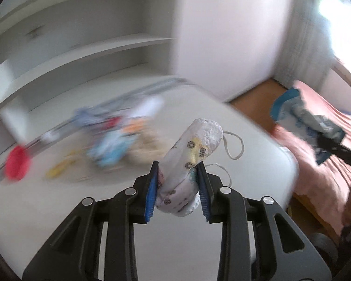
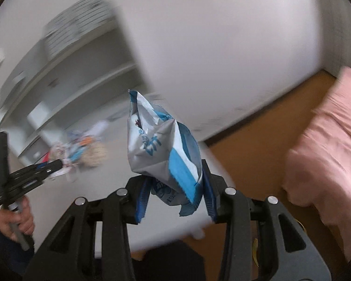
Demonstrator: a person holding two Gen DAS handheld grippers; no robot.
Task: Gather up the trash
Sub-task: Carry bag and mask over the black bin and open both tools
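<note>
The left gripper (image 1: 176, 193) is squeezing a mask (image 1: 188, 164) and the right gripper (image 2: 175, 199) is squeezing a wrapper (image 2: 162, 149), probably carrying both off the table (image 1: 245, 140) as trash.

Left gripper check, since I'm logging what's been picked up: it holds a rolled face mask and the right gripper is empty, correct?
Not quite. The left gripper does hold the rolled face mask, but the right gripper isn't empty: the right wrist view shows it shut on a blue and white snack wrapper.
</note>
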